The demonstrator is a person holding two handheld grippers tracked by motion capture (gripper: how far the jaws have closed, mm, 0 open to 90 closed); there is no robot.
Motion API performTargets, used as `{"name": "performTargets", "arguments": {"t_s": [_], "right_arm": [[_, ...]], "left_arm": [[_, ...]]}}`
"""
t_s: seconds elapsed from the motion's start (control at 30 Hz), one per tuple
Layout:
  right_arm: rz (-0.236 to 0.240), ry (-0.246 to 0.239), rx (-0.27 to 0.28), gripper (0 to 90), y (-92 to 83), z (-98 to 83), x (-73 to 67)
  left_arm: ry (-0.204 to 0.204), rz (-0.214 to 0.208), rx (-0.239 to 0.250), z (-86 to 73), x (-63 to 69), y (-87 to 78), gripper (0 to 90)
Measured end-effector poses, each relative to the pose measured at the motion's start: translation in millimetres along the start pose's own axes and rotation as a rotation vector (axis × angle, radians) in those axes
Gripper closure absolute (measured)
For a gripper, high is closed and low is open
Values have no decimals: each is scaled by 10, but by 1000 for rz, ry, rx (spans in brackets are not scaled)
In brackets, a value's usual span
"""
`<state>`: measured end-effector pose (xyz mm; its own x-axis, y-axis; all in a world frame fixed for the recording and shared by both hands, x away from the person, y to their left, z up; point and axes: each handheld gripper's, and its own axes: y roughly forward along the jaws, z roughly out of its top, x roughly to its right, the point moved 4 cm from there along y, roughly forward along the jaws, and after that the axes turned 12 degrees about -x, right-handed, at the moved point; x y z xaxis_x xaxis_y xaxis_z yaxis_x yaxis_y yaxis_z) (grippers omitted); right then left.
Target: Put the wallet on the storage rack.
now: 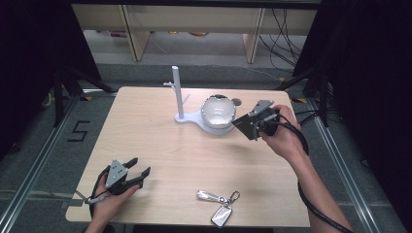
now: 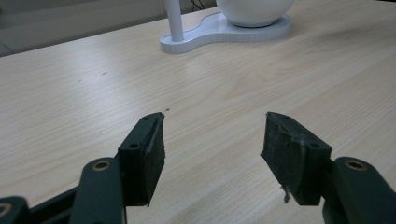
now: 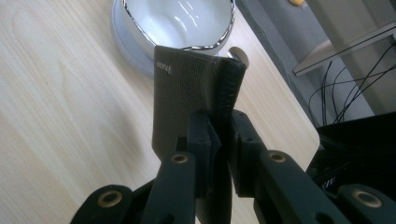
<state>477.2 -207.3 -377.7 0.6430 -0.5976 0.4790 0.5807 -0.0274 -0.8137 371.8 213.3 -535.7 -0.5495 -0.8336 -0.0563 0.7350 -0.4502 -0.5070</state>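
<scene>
Overhead, the right gripper (image 1: 253,122) holds a dark wallet (image 1: 244,127) in the air just beside the white bowl (image 1: 218,111) on its stand (image 1: 187,118). Along the left gripper (image 2: 212,154), the jaws stand apart over bare table (image 2: 93,93). Along the right gripper (image 3: 223,140), the jaws are clamped on the wallet's (image 3: 187,93) stitched edge; it looks light and limp, so a grip near the fold seems safest.

Lab recording bay, black curtains (image 1: 29,58), floor rails (image 1: 34,170), loose cables (image 1: 286,34)
</scene>
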Motion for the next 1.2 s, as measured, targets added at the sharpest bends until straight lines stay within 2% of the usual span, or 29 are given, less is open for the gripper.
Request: {"name": "performTargets", "arguments": {"t_s": [0.03, 0.1, 0.3, 0.4, 0.43, 0.47, 0.8, 0.83, 1.07, 1.17, 1.2], "right_arm": [[2, -16, 4, 815, 3, 21, 12], [-7, -9, 2, 816, -1, 29, 17], [-7, -9, 4, 815, -37, 96, 28], [-15, -4, 11, 815, -60, 131, 42], [-34, -20, 20, 815, -61, 146, 65], [-21, -19, 19, 815, -71, 153, 61], [-32, -19, 40, 814, -130, 255, 123], [-37, -6, 40, 815, -129, 260, 116], [-33, -22, 55, 815, -152, 340, 148], [-39, -18, 63, 815, -160, 358, 159], [-38, -1, 58, 815, -165, 360, 151]], "left_arm": [[0, 0, 0, 0, 1, 1, 381], [16, -1, 3, 7, -5, 6, 381], [16, -1, 3, 7, -5, 6, 381], [18, -2, 3, 7, -5, 6, 381], [18, -1, 2, 7, -5, 6, 381], [16, -1, 2, 7, -5, 6, 381], [4, 7, -12, -4, 8, -9, 380], [5, 0, -2, 0, 7, 1, 380], [7, 6, -11, -3, 10, -9, 380], [8, 5, -10, -3, 10, -8, 380], [7, 5, -10, -3, 10, -8, 380]]}}
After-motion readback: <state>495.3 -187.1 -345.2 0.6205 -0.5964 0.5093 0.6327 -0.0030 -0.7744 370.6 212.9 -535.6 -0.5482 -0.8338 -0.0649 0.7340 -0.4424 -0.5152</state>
